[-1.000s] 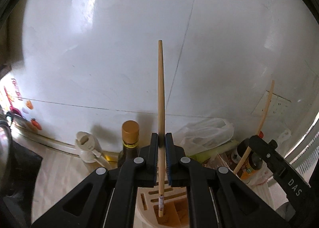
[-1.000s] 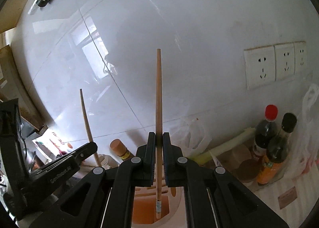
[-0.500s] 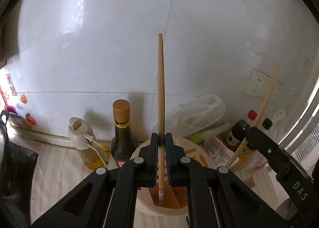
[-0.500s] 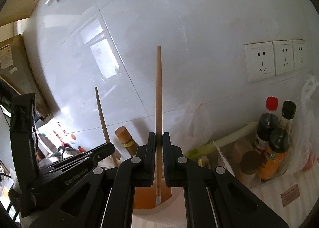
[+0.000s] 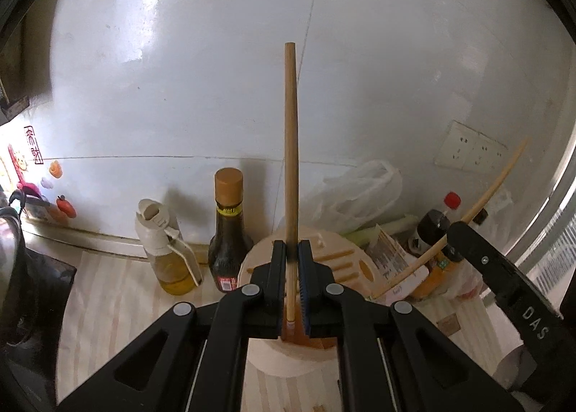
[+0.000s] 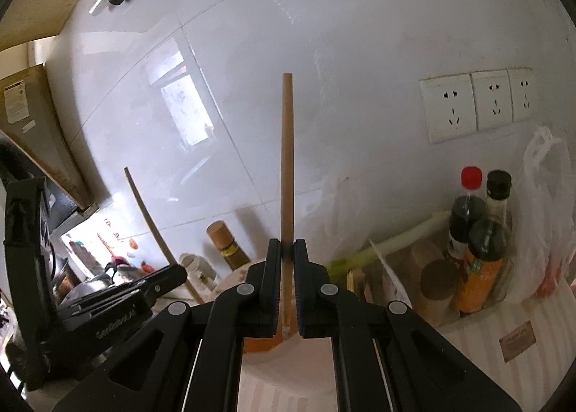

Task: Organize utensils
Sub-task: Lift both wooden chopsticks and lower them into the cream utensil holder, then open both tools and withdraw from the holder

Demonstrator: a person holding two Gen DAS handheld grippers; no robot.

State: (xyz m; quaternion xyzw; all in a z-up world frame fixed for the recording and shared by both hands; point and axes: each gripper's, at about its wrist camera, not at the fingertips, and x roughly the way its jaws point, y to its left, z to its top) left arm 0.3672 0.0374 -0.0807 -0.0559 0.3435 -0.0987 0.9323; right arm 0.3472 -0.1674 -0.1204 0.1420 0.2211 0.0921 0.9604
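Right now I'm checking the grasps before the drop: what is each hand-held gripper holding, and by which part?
Each holds one wooden chopstick near its lower end: left hand-held gripper on its chopstick, right hand-held gripper on its chopstick.

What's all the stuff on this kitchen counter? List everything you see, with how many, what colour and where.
chopsticks: two, tan wood, upright, one clamped in each gripper.
utensil holder: one, pale wood, round, slotted top, just under the chopstick tips.
sauce bottle: one, dark with tan cap, behind the holder by the wall.
oil bottle: one, white top, yellow oil, left of the sauce bottle.
two bottles: dark, red cap and black cap, far right.
plastic bag: one, white, against the wall.
leek: one, pale green, lying by the wall.
wall sockets: three, white, on the tiles.
left gripper: black, fingers shut on a chopstick.
right gripper: black, fingers shut on the other.
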